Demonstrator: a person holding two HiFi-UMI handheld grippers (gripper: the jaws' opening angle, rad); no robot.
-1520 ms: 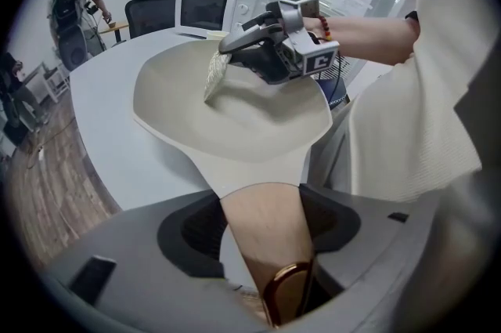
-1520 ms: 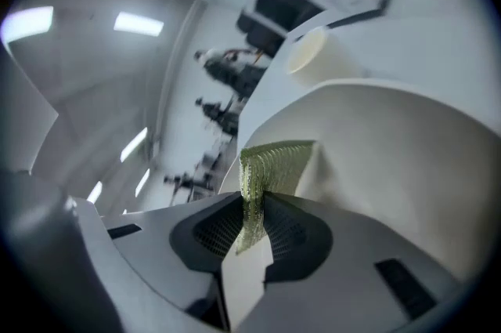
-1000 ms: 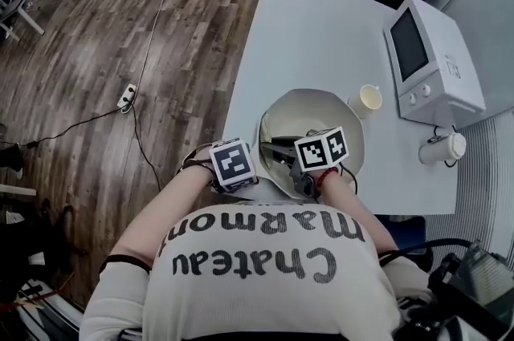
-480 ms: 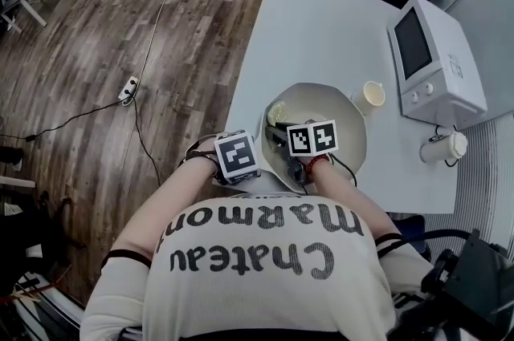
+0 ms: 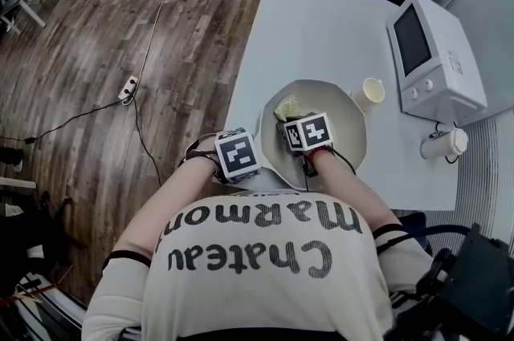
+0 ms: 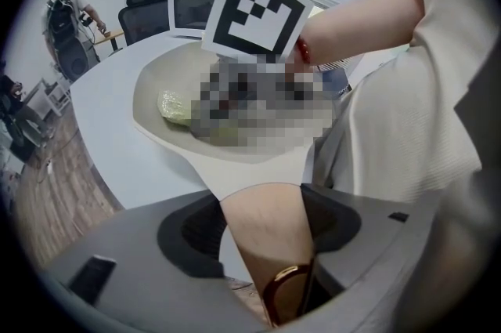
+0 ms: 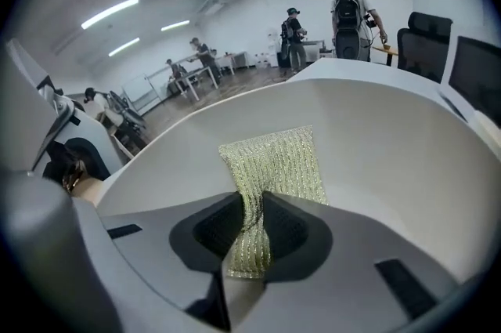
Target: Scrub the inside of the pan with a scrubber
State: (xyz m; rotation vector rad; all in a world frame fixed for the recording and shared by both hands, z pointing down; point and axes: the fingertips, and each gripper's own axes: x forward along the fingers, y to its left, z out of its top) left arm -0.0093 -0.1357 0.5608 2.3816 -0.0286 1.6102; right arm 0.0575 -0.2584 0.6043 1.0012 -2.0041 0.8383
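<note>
Pan (image 5: 347,121) sits on the white table (image 5: 321,26), near your edge. Your right gripper (image 7: 252,202) is inside it, jaws nearly closed and pinching one end of the gold-green mesh scrubber (image 7: 274,163). The rest of the scrubber lies flat on the pan's inner wall, at about 10 o'clock in the head view. Your left gripper (image 6: 262,198) is at the pan's 8 o'clock, jaws set wide and clamped on both sides of the tan handle (image 6: 274,253). Cup (image 5: 371,95) just beside the rim at 2 o'clock, microwave (image 5: 434,58) beyond it.
</note>
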